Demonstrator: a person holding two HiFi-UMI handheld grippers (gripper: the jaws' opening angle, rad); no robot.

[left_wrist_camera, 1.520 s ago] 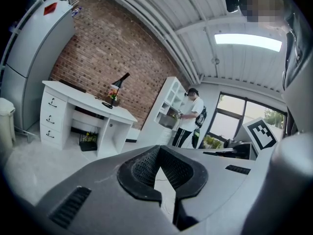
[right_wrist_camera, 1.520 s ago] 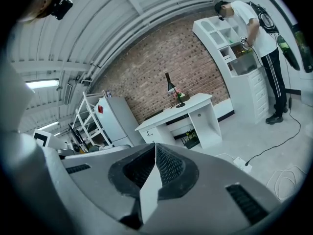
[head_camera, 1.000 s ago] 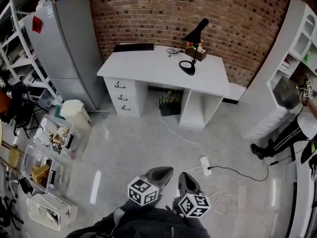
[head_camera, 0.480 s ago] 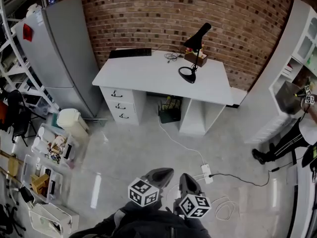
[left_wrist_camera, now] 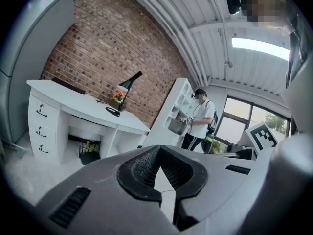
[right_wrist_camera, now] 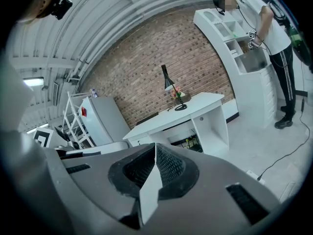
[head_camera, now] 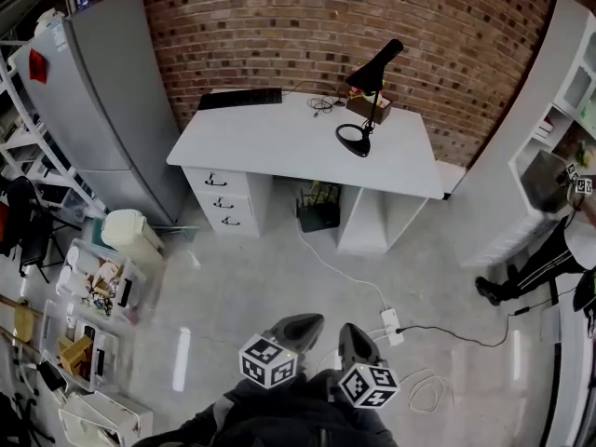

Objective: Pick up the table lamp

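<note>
Clamped tight on nothing, the left gripper (left_wrist_camera: 160, 179) has its ribbed pads pressed together with no gap, and the right gripper (right_wrist_camera: 150, 174) matches it, jaws closed and empty. Head view has the pair side by side at the bottom of the frame, marker cubes up, low over the pale floor and pointing toward the far wall.

Biggest thing out there is the grey fridge (head_camera: 112, 91), standing at the left against the brick wall (head_camera: 279, 26). Right beside it is the white desk (head_camera: 270, 138), three drawers on its left side and an open bay underneath. On the right edge is a tall white shelf unit (head_camera: 549, 91), with a person (head_camera: 559, 245) standing at it, well away from the grippers.

Down the left side, clear storage crates (head_camera: 93, 287) sit on the floor, with a white bin (head_camera: 128, 234) near the fridge's foot.

Now the desk top: a black keyboard (head_camera: 240, 98) lies at the back left. The table lamp (head_camera: 374, 66) stands upright toward the back right corner, with a black shade tilted on a thin stem and a ring base flat on the desk. A small box (head_camera: 363, 105) sits just behind it. Both grippers are well apart from the lamp, with open floor between.

A white power strip (head_camera: 391, 322) lies on the floor just ahead of the right gripper, its cord trailing toward the desk.
</note>
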